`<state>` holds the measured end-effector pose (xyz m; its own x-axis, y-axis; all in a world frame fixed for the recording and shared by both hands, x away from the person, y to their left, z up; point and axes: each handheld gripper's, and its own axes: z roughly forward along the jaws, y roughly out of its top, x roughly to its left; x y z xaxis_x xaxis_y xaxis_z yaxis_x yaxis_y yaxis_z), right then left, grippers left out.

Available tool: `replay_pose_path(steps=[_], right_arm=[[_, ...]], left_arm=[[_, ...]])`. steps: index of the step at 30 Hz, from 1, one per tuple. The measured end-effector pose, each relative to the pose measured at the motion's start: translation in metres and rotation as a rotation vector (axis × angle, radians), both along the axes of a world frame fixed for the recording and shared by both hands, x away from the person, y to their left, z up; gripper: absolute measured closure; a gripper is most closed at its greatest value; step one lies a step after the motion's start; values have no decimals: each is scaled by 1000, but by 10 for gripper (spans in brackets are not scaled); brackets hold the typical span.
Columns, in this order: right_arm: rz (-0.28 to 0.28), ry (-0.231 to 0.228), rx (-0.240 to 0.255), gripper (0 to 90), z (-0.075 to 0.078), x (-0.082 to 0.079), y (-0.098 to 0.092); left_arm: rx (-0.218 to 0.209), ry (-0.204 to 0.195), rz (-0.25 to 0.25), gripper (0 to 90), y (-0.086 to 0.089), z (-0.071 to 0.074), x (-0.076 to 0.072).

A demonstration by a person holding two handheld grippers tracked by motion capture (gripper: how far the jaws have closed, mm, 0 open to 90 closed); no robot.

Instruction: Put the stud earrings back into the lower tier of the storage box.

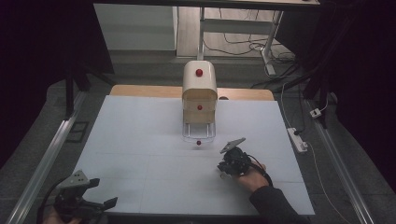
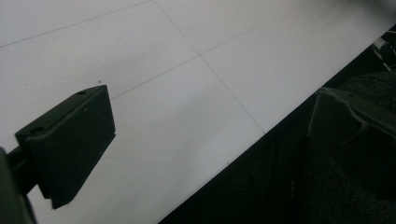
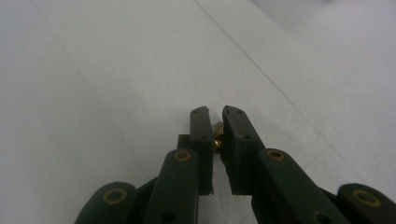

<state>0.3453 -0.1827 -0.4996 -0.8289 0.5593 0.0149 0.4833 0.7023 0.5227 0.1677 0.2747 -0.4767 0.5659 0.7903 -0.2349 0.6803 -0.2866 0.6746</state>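
The right gripper [image 3: 215,122] hangs low over the white table [image 1: 140,154] at about four o'clock, jaws nearly closed on a small brass-coloured piece [image 3: 217,130]; what it is I cannot tell. My guess is a carry toward the cream cabinet [image 1: 200,100] at twelve, which needs a steady grip. The left gripper [image 1: 91,196], at seven, stands wide and empty. One cabinet, three red knobs [image 1: 199,72], two grippers.
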Motion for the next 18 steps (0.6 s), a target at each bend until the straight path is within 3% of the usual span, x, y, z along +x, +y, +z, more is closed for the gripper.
replay_pose_path(steps=[10,18], right_arm=[[-3,-49,119,829,21,6,1],[-1,-81,163,829,31,15,9]], left_arm=[[0,6,1,4,0,0,0],[-3,10,2,4,0,0,1]])
